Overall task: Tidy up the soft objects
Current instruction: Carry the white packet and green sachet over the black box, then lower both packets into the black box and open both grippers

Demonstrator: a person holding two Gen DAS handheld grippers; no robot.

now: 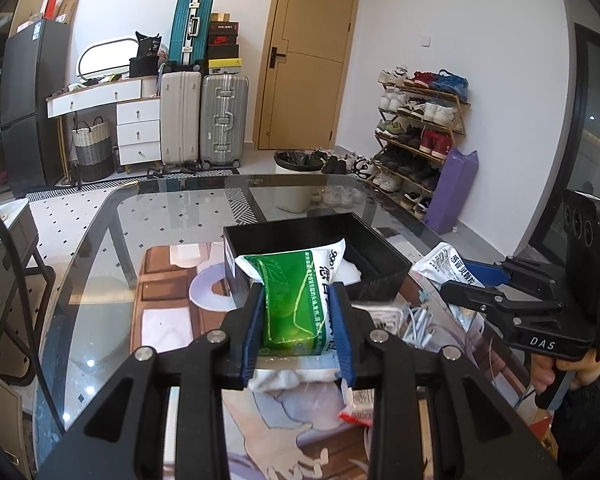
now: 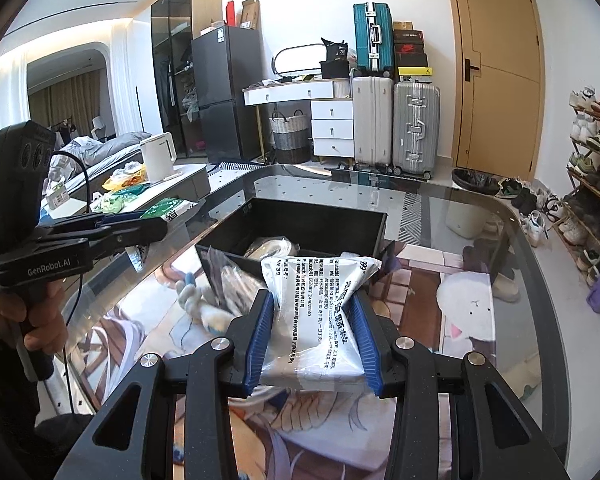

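My left gripper (image 1: 299, 300) is shut on a green and white soft packet (image 1: 296, 296), held above the near edge of a black open box (image 1: 384, 256) on the glass table. My right gripper (image 2: 313, 312) is shut on a white packet with black print (image 2: 320, 312), held in front of the same black box (image 2: 364, 224). The box holds a pale bagged item (image 2: 270, 248). The right gripper (image 1: 466, 278) also shows in the left wrist view with its white packet (image 1: 444, 264). The left gripper (image 2: 156, 222) shows in the right wrist view with the green packet (image 2: 162, 210).
More soft items lie on the glass table (image 1: 160, 216): a white cable bundle (image 1: 412, 320), a red and white packet (image 1: 358, 408), a clear plastic bag (image 2: 228, 276) and a white and blue toy (image 2: 204, 308). A side table with a kettle (image 2: 158, 156) stands left.
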